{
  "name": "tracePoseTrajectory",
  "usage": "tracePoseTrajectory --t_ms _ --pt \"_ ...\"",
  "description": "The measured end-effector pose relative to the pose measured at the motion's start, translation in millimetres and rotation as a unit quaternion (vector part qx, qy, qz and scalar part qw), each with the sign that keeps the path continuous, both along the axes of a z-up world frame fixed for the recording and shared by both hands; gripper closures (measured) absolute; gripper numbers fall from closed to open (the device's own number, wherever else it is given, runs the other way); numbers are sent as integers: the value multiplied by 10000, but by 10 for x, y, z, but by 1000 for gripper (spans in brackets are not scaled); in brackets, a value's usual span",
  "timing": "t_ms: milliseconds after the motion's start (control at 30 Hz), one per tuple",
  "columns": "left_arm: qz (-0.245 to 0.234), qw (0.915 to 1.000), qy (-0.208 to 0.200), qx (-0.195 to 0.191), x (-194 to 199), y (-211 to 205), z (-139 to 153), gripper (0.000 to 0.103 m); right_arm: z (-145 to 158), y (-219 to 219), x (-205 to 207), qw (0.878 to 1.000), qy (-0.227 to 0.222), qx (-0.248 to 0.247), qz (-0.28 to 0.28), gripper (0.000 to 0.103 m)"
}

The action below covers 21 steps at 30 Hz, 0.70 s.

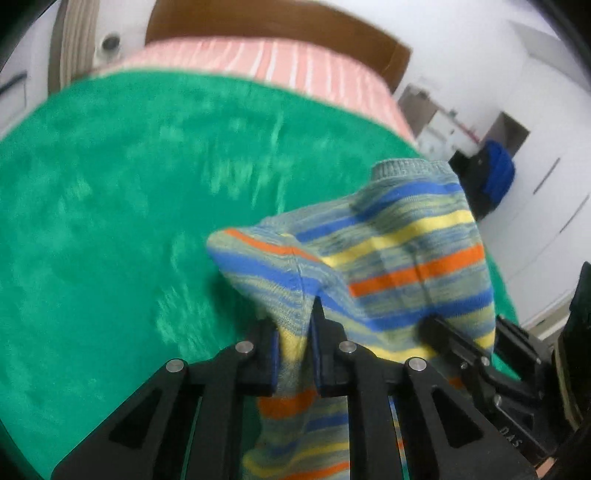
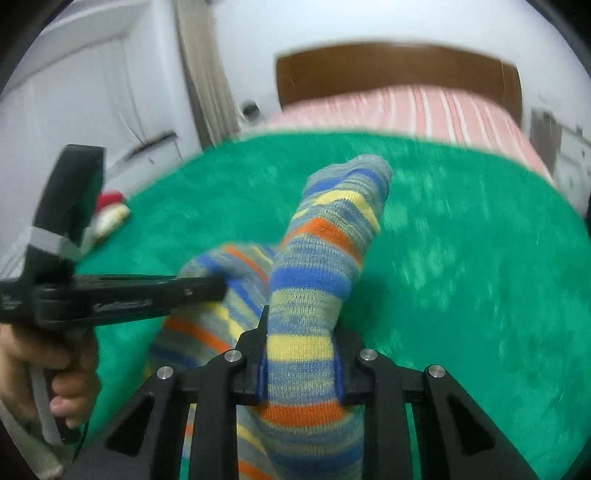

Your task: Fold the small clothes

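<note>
Two tongs: we count a left gripper (image 1: pixel 295 332) and a right gripper (image 2: pixel 301 350), both black, side by side over a green blanket (image 1: pixel 110 221).
Left gripper state: we see its jaws pressed onto a bunched fold of the striped sock (image 1: pixel 388 251), cloth squeezed narrow between the blue pads.
Right gripper state: we see its jaws clamped on a thicker band of the same sock, a yellow stripe filling the gap.
Sock, place: held up by both tongs, off the blanket; beyond the right gripper's tips one end rises upright, grey-edged at the top; the rest sags below both tongs.
Sock, pattern: blue, yellow, orange and mottled grey-green stripes, knitted.
Writing: we note pale lettering along the left gripper's side in the right wrist view, too blurred to read; embossed letters on the right gripper's body in the left wrist view, also not legible to us.
Hand: a person's hand (image 2: pixel 55 376) grips the left gripper's handle, left of the right gripper.
Ahead of both tongs: pink striped bedding (image 1: pixel 277 66), then a brown headboard (image 1: pixel 258 22) against a white wall.
Left of the right gripper: a small red and cream object (image 2: pixel 110 214) at the blanket's edge, identity unclear.
Right of the left gripper: a blue object (image 1: pixel 498 173) on dark furniture, white cabinets behind.
In the way: we find the sock hides the blanket directly ahead of both tongs.
</note>
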<state>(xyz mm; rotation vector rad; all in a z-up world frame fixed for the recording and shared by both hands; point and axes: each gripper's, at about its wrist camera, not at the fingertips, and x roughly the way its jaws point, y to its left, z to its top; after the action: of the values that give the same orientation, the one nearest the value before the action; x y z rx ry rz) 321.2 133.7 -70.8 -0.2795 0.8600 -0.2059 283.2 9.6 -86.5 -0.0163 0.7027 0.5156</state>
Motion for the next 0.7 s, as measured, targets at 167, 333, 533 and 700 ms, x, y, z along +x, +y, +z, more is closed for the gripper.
tracePoseTrajectory --t_ms 167,333,533,700 --pt "303 9967 40 748 146 70 5 11 89 -56 237 9984 118 420 -350 68" --pt "1027 9864 281 1250 -306 353 -437 18 -414 -545 367 9873 949 -122 -1268 10" --pt "1620 9640 -1137 1774 -1441 192 -32 0 -115 -1049 -521 9877 217 -511 -1459 8" --pt "1514 9565 -1806 1718 -2144 -80 470 0 483 -1189 -1540 9770 -1086 -466 -1778 0"
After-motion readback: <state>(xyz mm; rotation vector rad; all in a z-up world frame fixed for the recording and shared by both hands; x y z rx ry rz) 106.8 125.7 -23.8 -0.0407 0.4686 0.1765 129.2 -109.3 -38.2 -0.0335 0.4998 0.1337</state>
